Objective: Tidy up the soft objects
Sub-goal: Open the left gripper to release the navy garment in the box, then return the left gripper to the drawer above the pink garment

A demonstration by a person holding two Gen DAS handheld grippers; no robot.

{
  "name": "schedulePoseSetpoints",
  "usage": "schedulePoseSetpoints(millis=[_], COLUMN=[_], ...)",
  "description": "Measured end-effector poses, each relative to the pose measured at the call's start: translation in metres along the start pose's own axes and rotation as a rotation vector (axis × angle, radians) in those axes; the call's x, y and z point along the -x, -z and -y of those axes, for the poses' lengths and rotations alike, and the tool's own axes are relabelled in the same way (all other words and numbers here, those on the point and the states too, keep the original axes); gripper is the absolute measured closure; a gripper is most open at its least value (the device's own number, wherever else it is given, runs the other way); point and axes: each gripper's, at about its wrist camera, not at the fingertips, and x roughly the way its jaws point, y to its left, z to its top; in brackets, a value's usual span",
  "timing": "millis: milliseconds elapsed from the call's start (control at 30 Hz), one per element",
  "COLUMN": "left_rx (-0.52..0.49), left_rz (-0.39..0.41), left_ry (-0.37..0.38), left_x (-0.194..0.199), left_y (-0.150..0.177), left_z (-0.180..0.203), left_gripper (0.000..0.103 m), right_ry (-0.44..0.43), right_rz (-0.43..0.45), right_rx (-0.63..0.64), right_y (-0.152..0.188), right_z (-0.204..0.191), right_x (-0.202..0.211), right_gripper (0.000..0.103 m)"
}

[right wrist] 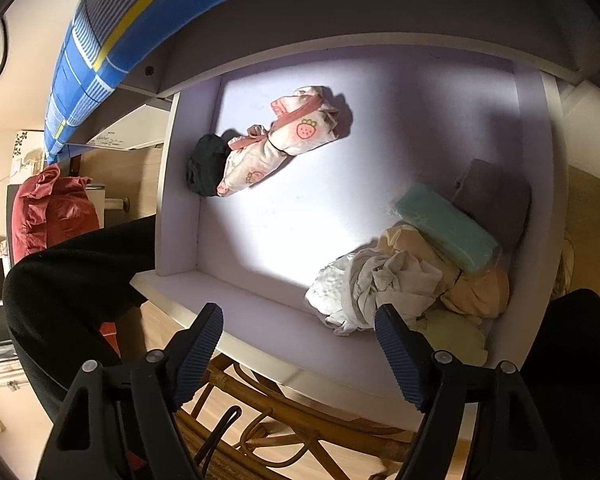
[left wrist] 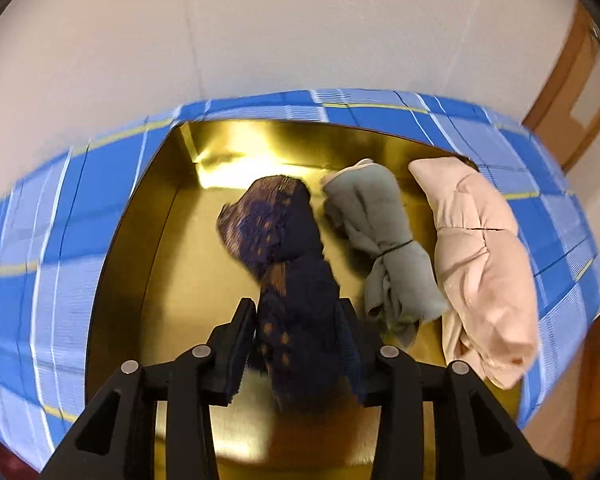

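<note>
Looking through the left wrist camera first: left claw point(left wrist: 298, 344) points down into a gold-lined box point(left wrist: 172, 240) with a blue plaid outside point(left wrist: 40, 240). A dark navy bundle with brown flecks point(left wrist: 284, 248) sits between the two fingers; its far end rests on the gold floor near the middle of the box. The left pad is at or just off the cloth, the right one looks against it, but I cannot tell whether they press. No earlier frame to compare, so grip state stays unresolved. Right of the navy bundle, just beside it, lies a grey-green bundle point(left wrist: 380, 240) tied round the middle with a thin dark band. Further right a pale pink bundle point(left wrist: 480, 260) leans on the box's right wall and overhangs the rim. A white wall is behind, and a wooden door point(left wrist: 572, 92) at far right.

Right wrist camera: right claw point(right wrist: 300, 344) stands wide with nothing between the fingers, hovering over the near edge of an open white drawer point(right wrist: 260, 320). Far left in the drawer is a strawberry-print bundle point(right wrist: 284, 136) touching a black bundle point(right wrist: 206, 164). Near right corner holds a heap: white cloth point(right wrist: 360, 284), beige cloth point(right wrist: 476, 292), a teal pack point(right wrist: 444, 228) on top, a dark grey piece point(right wrist: 496, 196) behind and a pale yellow piece point(right wrist: 452, 340) nearest. The plaid box shows at upper left. A black sleeve point(right wrist: 80, 276) is at left, with a red bag point(right wrist: 52, 208) beyond it. A rattan chair point(right wrist: 280, 420) is below the drawer.
</note>
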Motion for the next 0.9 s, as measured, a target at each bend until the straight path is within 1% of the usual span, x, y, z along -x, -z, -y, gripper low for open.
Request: schedulePoseSetpoints(millis=[67, 133, 333, 467, 600, 733, 867, 900], left_rx=[0.047, 0.059, -0.013, -0.092, -0.149, -0.196, -0.197, -0.182], left_rz=[0.010, 0.024, 0.082, 0.123, 0.139, 0.126, 0.072, 0.043], left_ry=[0.031, 0.047, 0.063, 0.094, 0.128, 0.153, 0.138, 0.144], left_x=[0.010, 0.021, 0.058, 0.085, 0.102, 0.110, 0.097, 0.088], left_y=[0.011, 0.021, 0.063, 0.103, 0.143, 0.193, 0.237, 0.249], left_z=[-0.010, -0.013, -0.012, -0.006, -0.001, 0.002, -0.003, -0.006], left_gripper=[0.062, 0.062, 0.062, 0.062, 0.062, 0.062, 0.062, 0.062], right_ry=[0.013, 0.026, 0.056, 0.089, 0.116, 0.135, 0.162, 0.167], right_rz=[-0.003, -0.005, -0.006, -0.005, -0.005, -0.008, -0.010, -0.009], right_rx=[-0.007, -0.015, -0.025, -0.035, -0.047, -0.054, -0.074, -0.080], right_y=[0.000, -0.001, -0.002, -0.002, -0.002, -0.002, -0.002, -0.001], right_z=[0.002, 0.004, 0.008, 0.013, 0.018, 0.021, 0.027, 0.029], right_x=[-0.002, -0.003, -0.006, -0.007, -0.008, -0.010, -0.012, -0.012], right_gripper=[0.024, 0.024, 0.023, 0.023, 0.023, 0.022, 0.021, 0.021])
